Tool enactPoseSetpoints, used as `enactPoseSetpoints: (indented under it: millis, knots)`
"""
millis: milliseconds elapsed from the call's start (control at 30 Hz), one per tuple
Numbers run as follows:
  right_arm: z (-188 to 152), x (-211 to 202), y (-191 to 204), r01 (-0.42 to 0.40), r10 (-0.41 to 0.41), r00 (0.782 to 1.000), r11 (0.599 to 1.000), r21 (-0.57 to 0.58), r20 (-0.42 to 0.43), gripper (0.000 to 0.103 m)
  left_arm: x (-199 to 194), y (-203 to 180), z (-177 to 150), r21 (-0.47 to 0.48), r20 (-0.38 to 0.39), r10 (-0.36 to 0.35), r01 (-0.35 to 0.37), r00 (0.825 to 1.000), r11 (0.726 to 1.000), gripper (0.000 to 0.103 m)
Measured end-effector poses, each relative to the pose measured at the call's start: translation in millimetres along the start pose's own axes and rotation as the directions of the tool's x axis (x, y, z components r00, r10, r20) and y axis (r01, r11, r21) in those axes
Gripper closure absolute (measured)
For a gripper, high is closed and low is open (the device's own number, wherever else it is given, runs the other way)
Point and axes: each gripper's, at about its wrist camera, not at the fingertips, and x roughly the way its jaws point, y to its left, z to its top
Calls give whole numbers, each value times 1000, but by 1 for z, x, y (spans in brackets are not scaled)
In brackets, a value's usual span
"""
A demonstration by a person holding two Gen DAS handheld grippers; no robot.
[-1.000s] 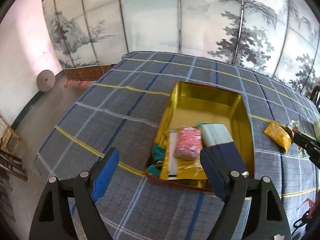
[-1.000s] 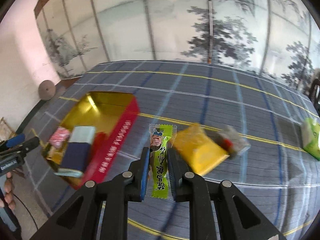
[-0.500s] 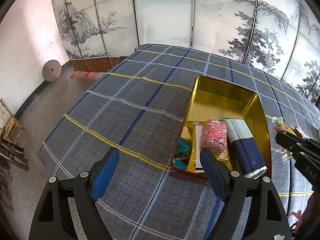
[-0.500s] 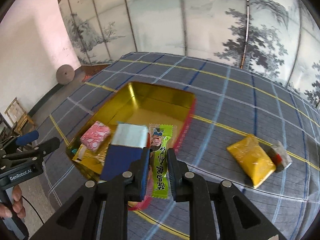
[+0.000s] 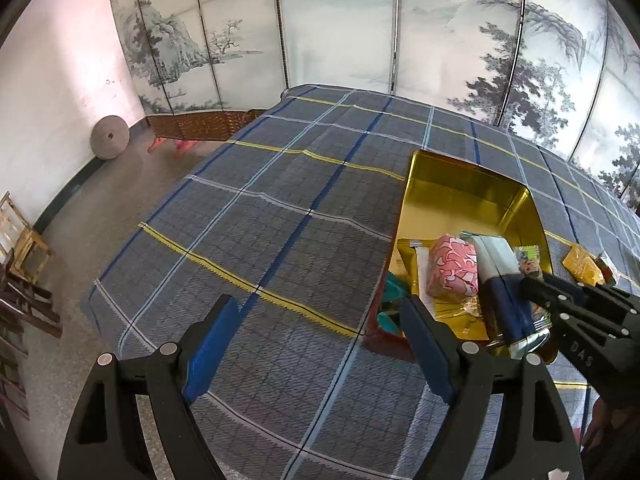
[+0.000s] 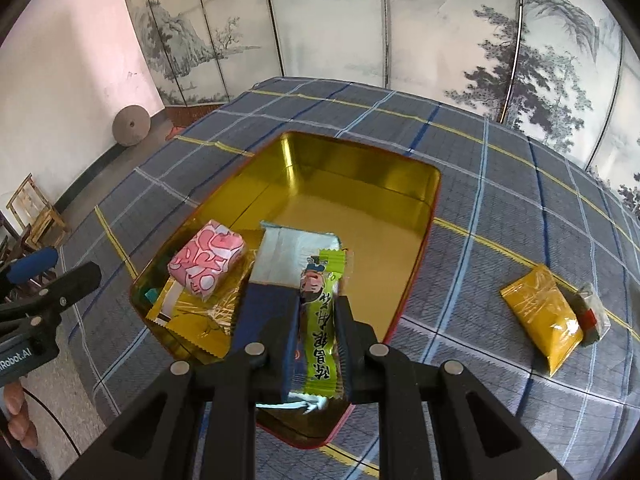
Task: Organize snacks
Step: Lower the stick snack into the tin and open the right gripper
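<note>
Clamping the green snack packet (image 6: 320, 322) at mid-length, the right gripper (image 6: 318, 338) holds it above the near right corner of the gold tin (image 6: 360, 184), over a blue-and-white packet (image 6: 280, 268). The packet is judged light, thin and crinkly; grip across its flat middle, not the sealed ends. Its print shows a cartoon face and Chinese characters, not legible with confidence. The left gripper (image 5: 320, 344) stands spread and empty near the tin's left edge; its body reads "Robot.AI". A yellow packet (image 6: 544, 314) lies on the tablecloth (image 6: 480, 152), right of the tin.

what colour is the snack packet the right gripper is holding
Lime green snack packet with a cartoon face, clearest in the right wrist view.
</note>
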Motion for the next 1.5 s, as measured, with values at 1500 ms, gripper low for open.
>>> enactPoseSetpoints:
  millis: [1500]
  knots:
    - [-8,-47,-43,-3,0,991,1000,21,132,46,-9,-35,-2,52,3,-19,19,1000,998,23]
